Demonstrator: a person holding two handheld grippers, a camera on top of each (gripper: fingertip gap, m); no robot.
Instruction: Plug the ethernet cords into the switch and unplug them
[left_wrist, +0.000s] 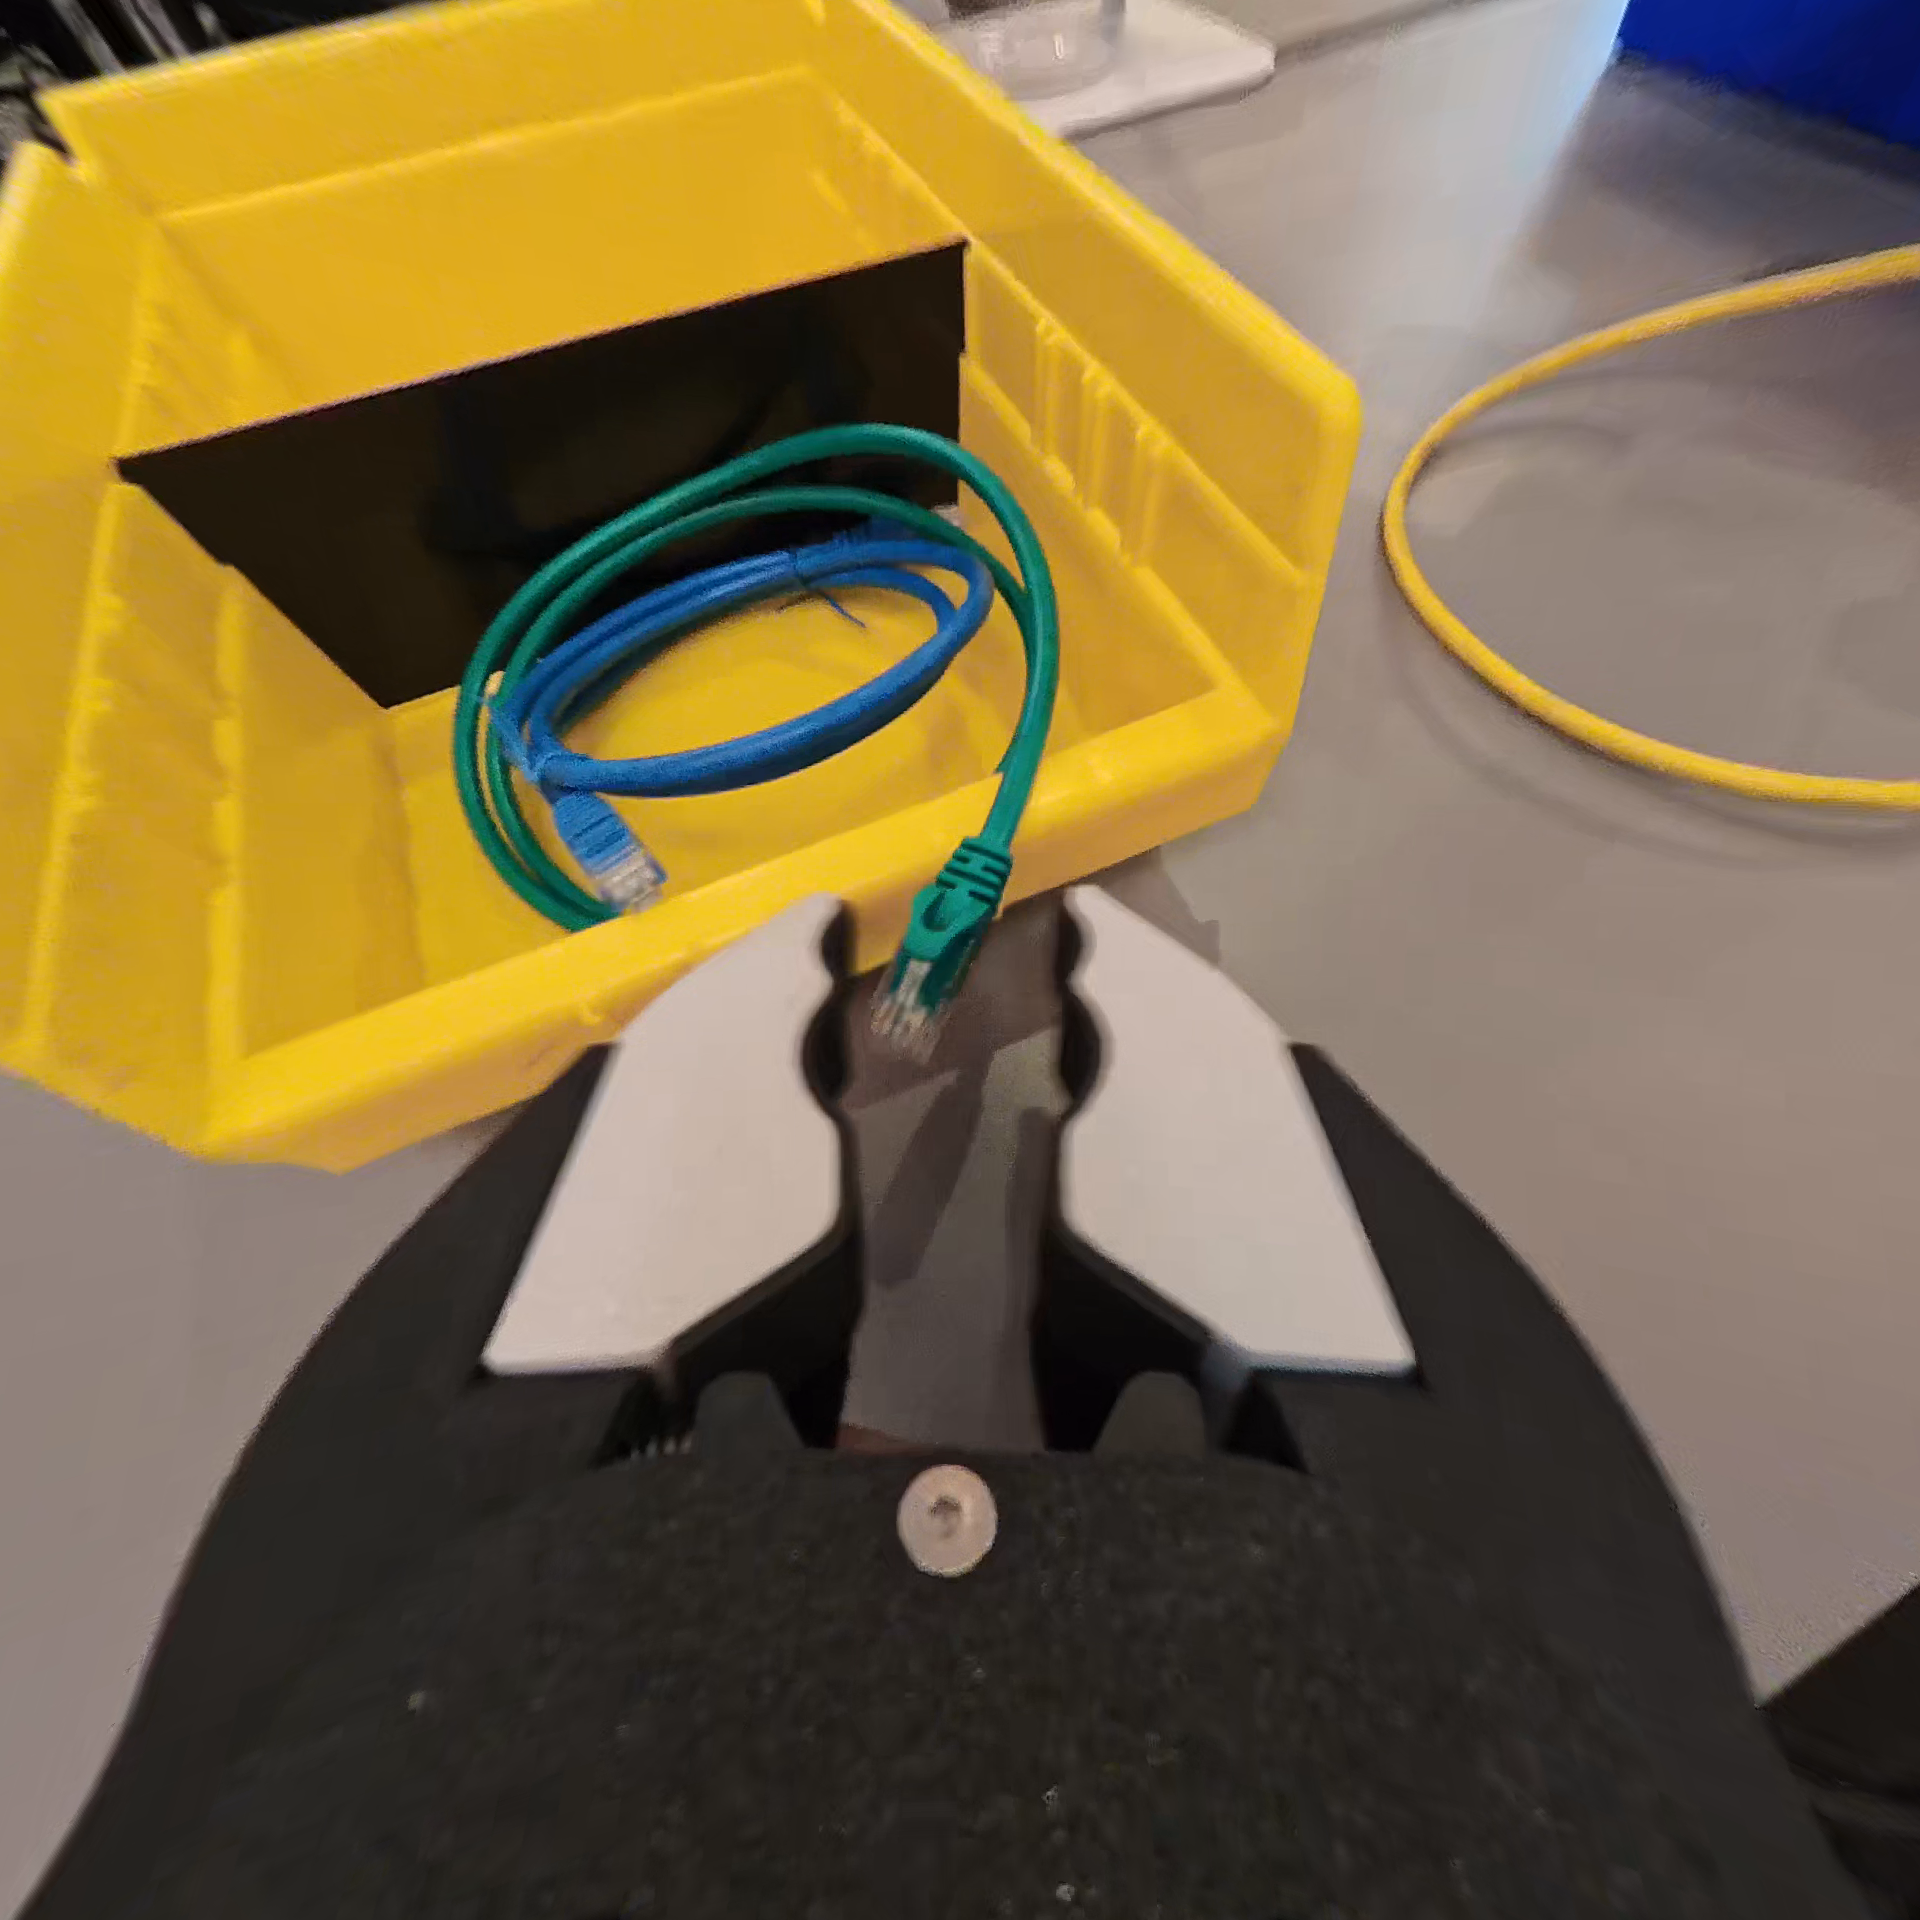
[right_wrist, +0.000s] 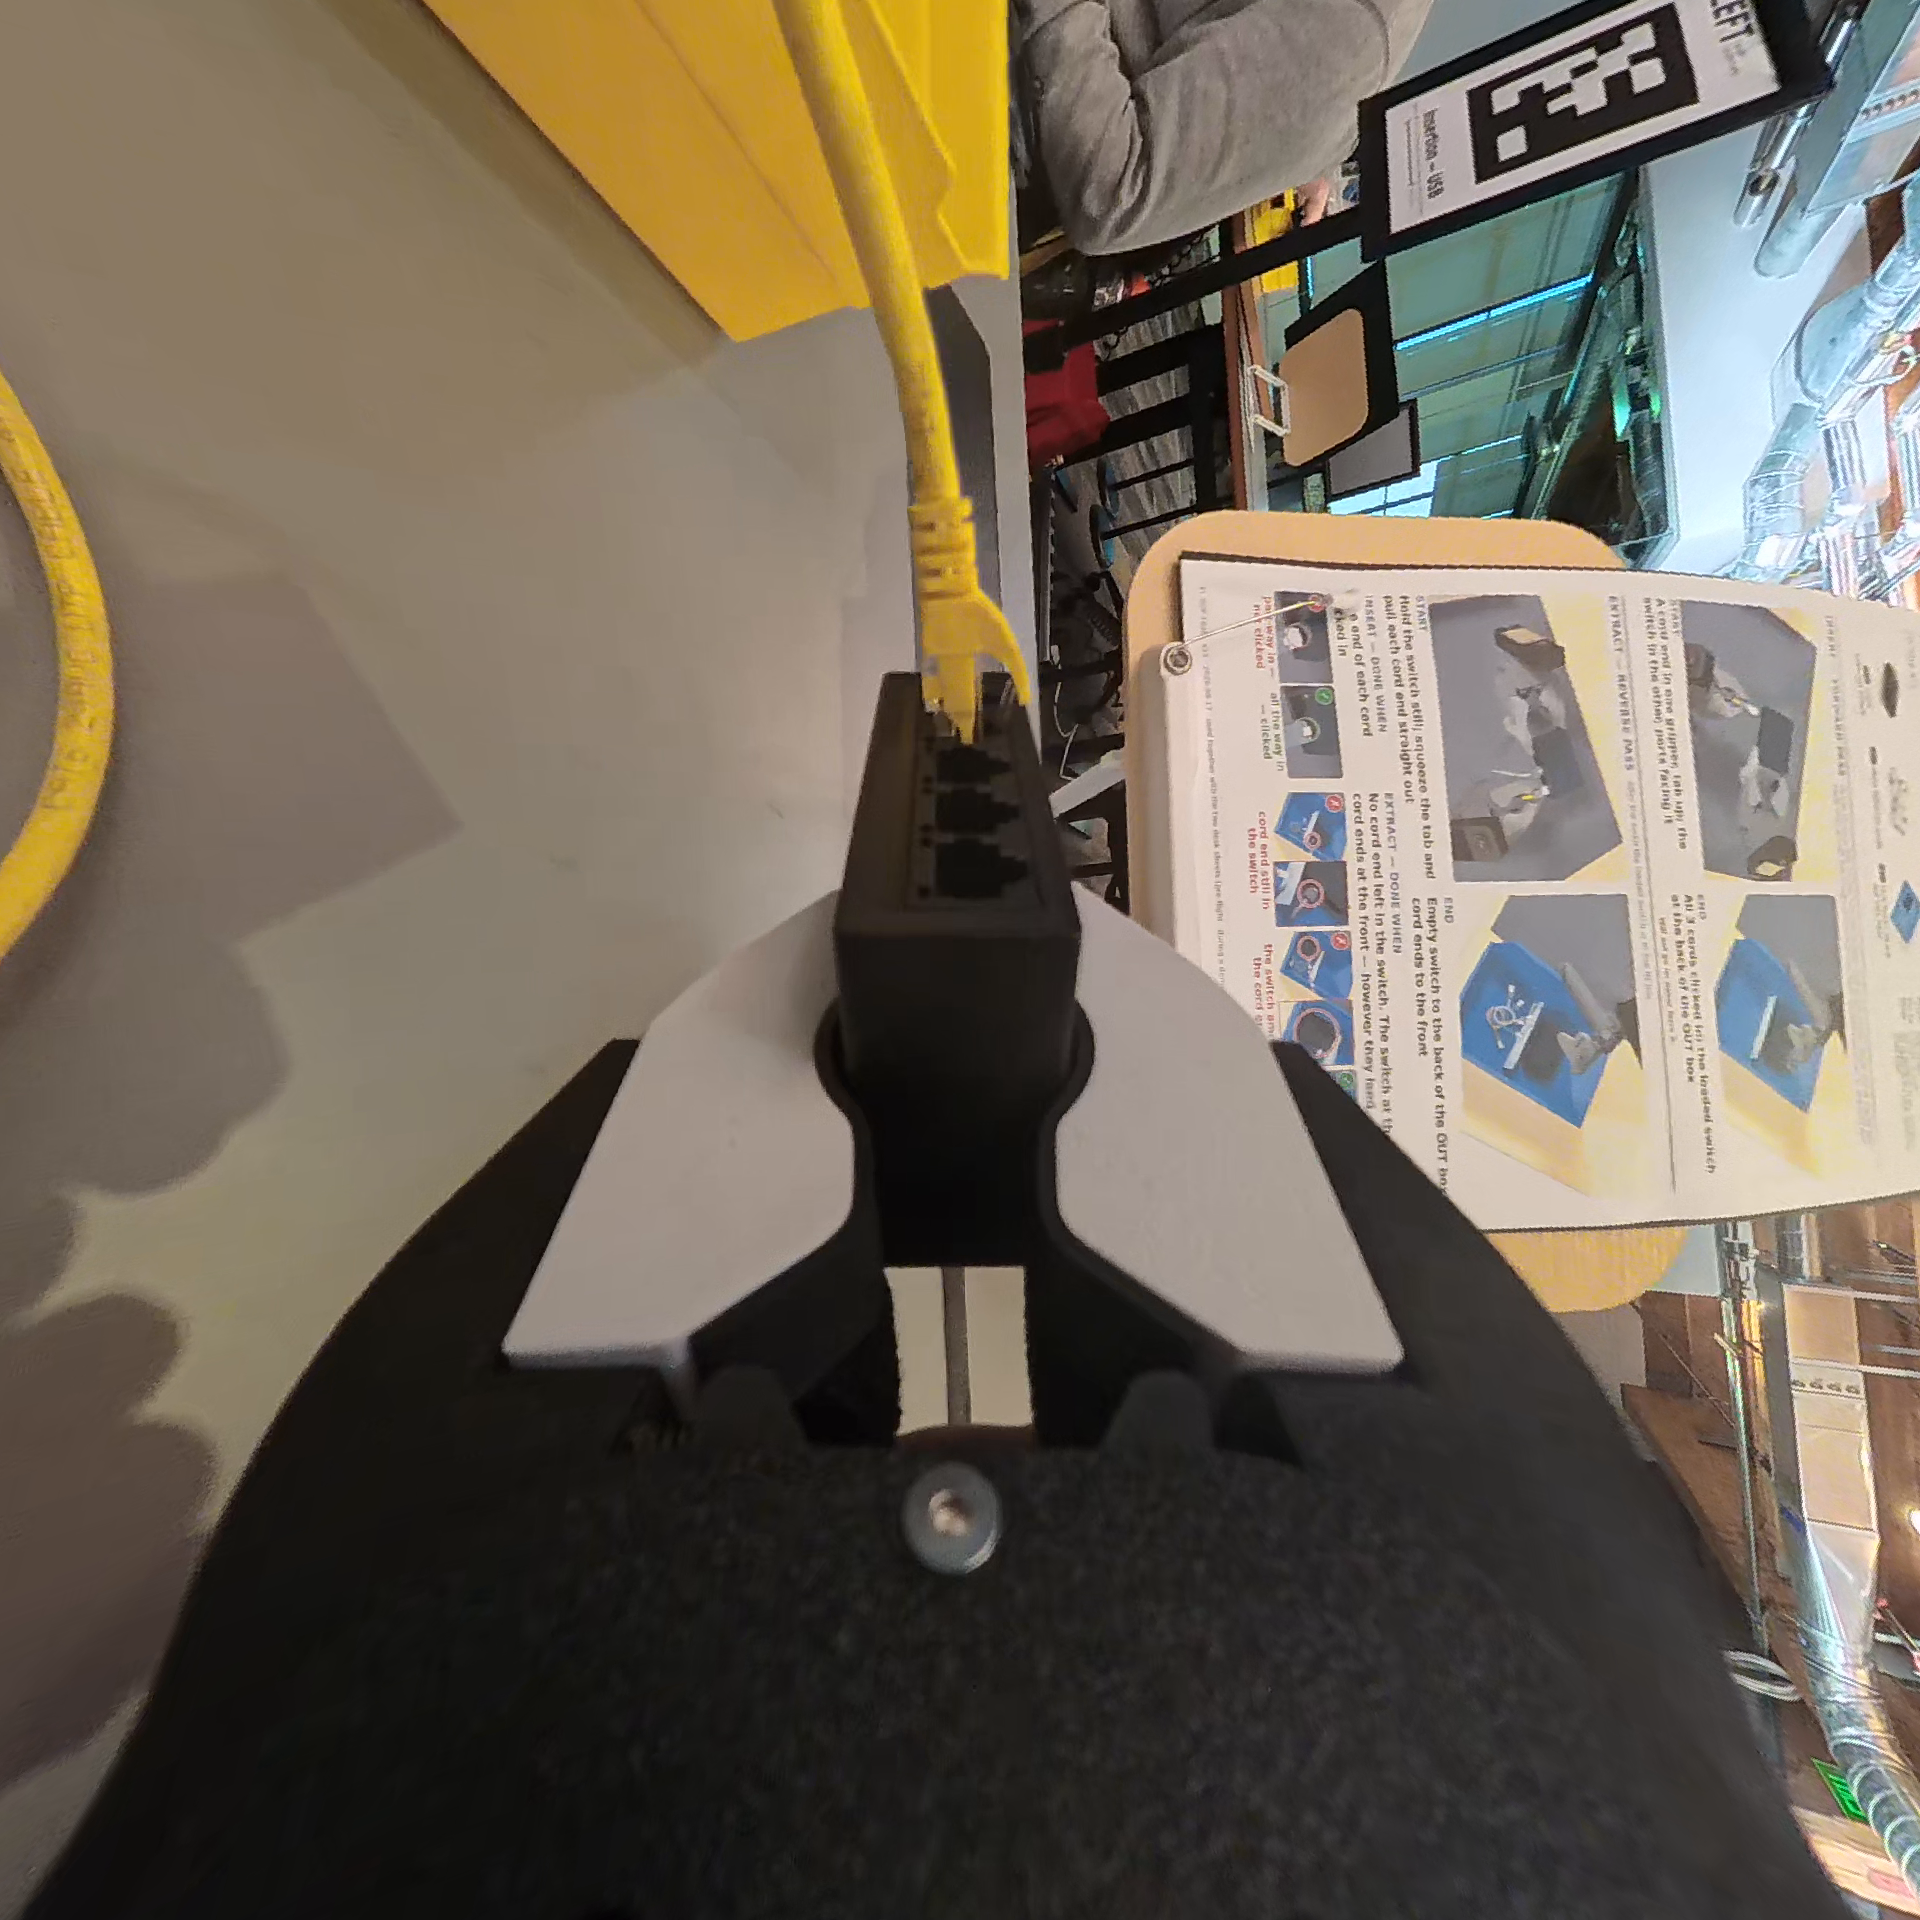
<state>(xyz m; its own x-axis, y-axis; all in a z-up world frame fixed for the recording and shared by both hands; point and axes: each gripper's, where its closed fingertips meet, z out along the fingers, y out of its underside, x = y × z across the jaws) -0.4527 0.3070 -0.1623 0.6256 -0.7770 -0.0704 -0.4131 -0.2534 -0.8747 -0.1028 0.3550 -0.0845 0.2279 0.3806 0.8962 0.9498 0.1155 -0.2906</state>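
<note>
the grey table (left_wrist: 1558, 1039) lies bare to the right of the yellow bin (left_wrist: 1143, 395), crossed only by a loop of yellow cord (left_wrist: 1455, 644). a black divider (left_wrist: 416, 499) splits the bin; the front part holds the coiled blue cord (left_wrist: 748, 665) and green cord (left_wrist: 727, 499). the green plug (left_wrist: 940, 925) hangs over the bin's front rim, between the spread, empty jaws of the left gripper (left_wrist: 951, 935). the right gripper (right_wrist: 961, 945) is clenched on the black switch (right_wrist: 951, 894), yellow plug (right_wrist: 951, 613) in its far port.

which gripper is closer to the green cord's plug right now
Left. The left gripper is open with the green plug hanging between its fingertips, over the bin's front lip. The right gripper is shut on the switch, elsewhere.
</note>
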